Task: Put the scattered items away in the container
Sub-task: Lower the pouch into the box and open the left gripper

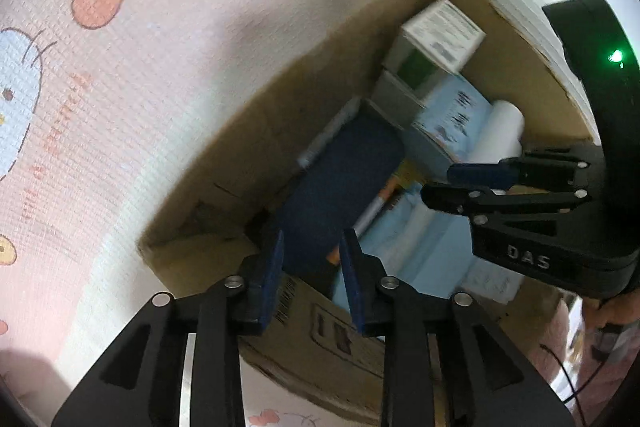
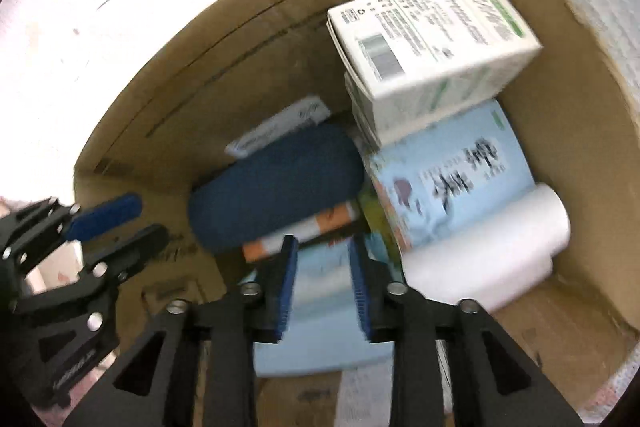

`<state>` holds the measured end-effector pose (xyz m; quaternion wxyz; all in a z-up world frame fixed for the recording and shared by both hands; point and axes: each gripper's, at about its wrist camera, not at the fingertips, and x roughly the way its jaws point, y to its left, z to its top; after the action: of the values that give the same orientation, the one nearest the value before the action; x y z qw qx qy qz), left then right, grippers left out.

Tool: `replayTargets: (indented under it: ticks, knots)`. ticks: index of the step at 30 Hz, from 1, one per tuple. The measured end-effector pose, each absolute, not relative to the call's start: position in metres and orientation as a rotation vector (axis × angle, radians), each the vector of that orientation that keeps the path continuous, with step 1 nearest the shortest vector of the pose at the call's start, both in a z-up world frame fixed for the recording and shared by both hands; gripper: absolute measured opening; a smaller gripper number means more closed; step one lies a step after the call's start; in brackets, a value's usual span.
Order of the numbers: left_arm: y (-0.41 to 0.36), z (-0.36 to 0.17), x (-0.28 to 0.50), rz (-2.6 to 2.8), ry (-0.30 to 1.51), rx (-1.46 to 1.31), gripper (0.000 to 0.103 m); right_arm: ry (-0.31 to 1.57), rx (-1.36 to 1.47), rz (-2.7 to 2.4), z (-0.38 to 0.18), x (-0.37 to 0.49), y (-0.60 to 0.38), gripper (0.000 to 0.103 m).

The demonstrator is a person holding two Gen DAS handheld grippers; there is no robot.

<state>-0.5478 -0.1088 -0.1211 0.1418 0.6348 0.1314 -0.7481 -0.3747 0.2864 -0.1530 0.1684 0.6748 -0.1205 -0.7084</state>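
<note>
Inside the cardboard box (image 2: 540, 131) lie a navy case (image 2: 276, 187), cartons and a white roll (image 2: 500, 251); both jaws empty, slightly parted.

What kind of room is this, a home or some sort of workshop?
Probably a home, maybe a child's room or play corner. A pink textured mat with cartoon characters and fruit prints lies under an open brown cardboard box, which holds household odds and ends: a dark blue oval case and a white paper roll.
</note>
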Motion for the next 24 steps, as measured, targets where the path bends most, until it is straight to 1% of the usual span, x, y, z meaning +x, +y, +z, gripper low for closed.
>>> replayTargets:
  ticks: [1, 3, 6, 8, 12, 13, 14, 15, 16, 17, 20, 21, 24]
  knots:
    - [-0.103, -0.119, -0.547, -2.172, 0.377, 1.841, 0.032, -0.396, 1.925, -1.964, -0.155, -0.370, 0.293, 0.033]
    - [-0.093, -0.114, -0.544, -2.202, 0.356, 1.842, 0.032, -0.442, 1.938, -1.909, -0.161, -0.366, 0.299, 0.033]
    - [-0.087, -0.116, -0.544, -2.208, 0.319, 1.837, 0.032, -0.460, 1.944, -1.892, -0.170, -0.363, 0.307, 0.033]
    - [-0.082, -0.121, -0.546, -2.195, 0.326, 1.859, 0.030, -0.453, 1.955, -1.919, -0.175, -0.364, 0.310, 0.033]
    - [-0.072, -0.130, -0.550, -2.181, 0.323, 1.889, 0.028, -0.548, 1.885, -1.891, -0.173, -0.370, 0.311, 0.033]
    - [-0.072, -0.129, -0.551, -2.174, 0.295, 1.874, 0.028, -0.562, 1.875, -1.898, -0.171, -0.373, 0.310, 0.032]
    - [-0.072, -0.129, -0.552, -2.168, 0.257, 1.849, 0.028, -0.555, 1.878, -1.900, -0.171, -0.376, 0.308, 0.028]
    - [-0.073, -0.124, -0.552, -2.170, 0.200, 1.791, 0.026, -0.538, 1.898, -1.898, -0.173, -0.379, 0.305, 0.023]
    - [-0.075, -0.120, -0.552, -2.175, 0.170, 1.754, 0.020, -0.505, 1.927, -1.895, -0.175, -0.381, 0.301, 0.016]
    - [-0.077, -0.116, -0.551, -2.180, 0.151, 1.724, 0.009, -0.471, 1.943, -1.895, -0.177, -0.382, 0.297, 0.014]
    - [-0.093, -0.112, -0.551, -2.214, 0.233, 1.721, 0.004, -0.371, 2.000, -1.850, -0.186, -0.384, 0.281, 0.014]
    - [-0.101, -0.114, -0.552, -2.208, 0.282, 1.729, 0.003, -0.366, 2.015, -1.841, -0.188, -0.384, 0.279, 0.014]
    - [-0.117, -0.123, -0.560, -2.175, 0.350, 1.723, 0.003, -0.357, 2.066, -1.815, -0.200, -0.392, 0.272, 0.014]
